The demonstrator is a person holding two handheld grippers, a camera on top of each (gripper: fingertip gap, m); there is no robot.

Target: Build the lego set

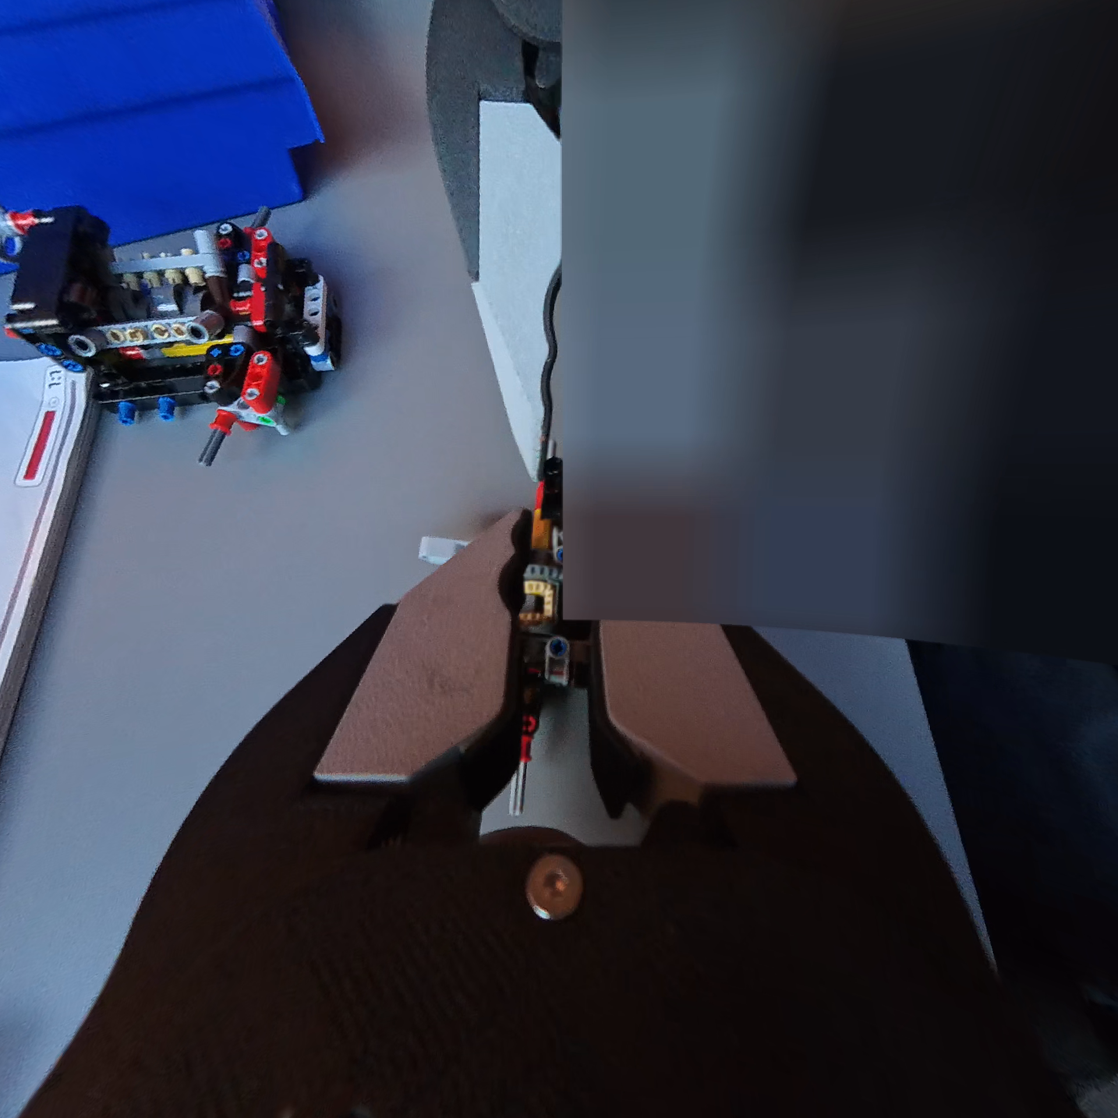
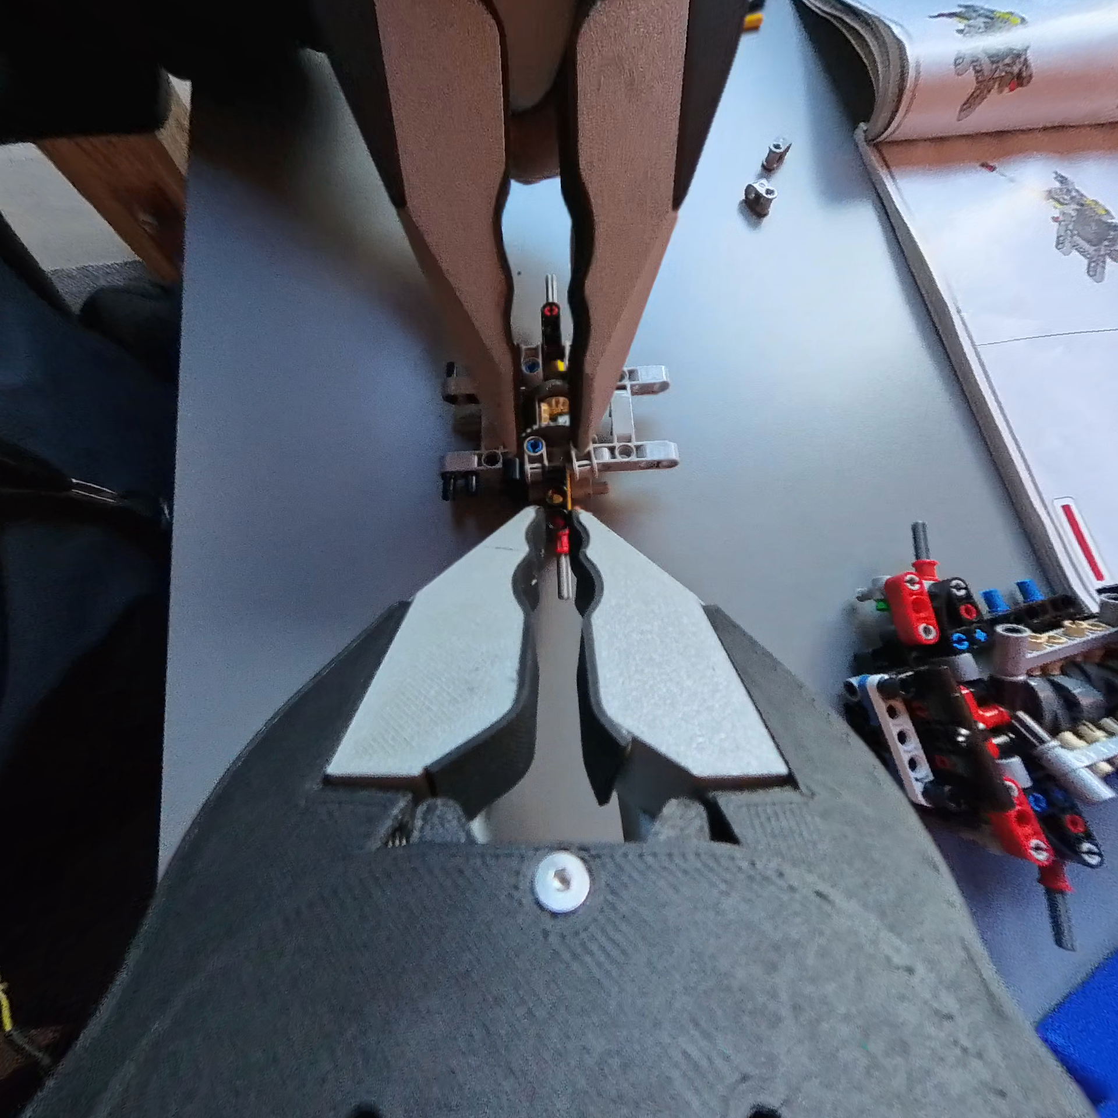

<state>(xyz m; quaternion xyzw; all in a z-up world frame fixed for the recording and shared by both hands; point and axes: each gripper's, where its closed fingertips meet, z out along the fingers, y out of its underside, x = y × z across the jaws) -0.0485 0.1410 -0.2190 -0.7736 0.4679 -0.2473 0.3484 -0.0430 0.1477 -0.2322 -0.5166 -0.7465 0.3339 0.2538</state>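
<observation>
- Tongs first: R gripper [image 2: 556,531] has its grey tips nearly together, pinched on the red-and-black axle stub [image 2: 561,538] at the near end of the small brick assy [image 2: 641,451]. A bare grey axle runs back btw the fingers.
- L gripper [image 2: 547,435] has its brown fingers [image 2: 472,339] a little apart. They bracket the assy's middle, the part w/ the tan gear, and both inner faces look pressed to it.
- The L wrist view shows only one of its own tips; the other is under a blurred patch.
- The assy sits btw the two noses, low on the grey table [image 2: 786,423]. Its pale grey beams stick out to either side. Can't tell if it rests on the table or is lifted a touch.
- Why held so, prob.: one pair steadies the body while the other has the axle end, so neither part can twist free.
- Pose: the grippers are nose to nose on one line, tips almost meeting, both angled down at the tabletop.
- Two loose grey connectors [image 2: 761,196] lie well apart on the table.
- Farther out are the open instruction booklet [image 2: 1028,302], a bigger black-red model [image 2: 968,696] just beside it, and a blue bin [image 1: 151,91] beyond the model.
</observation>
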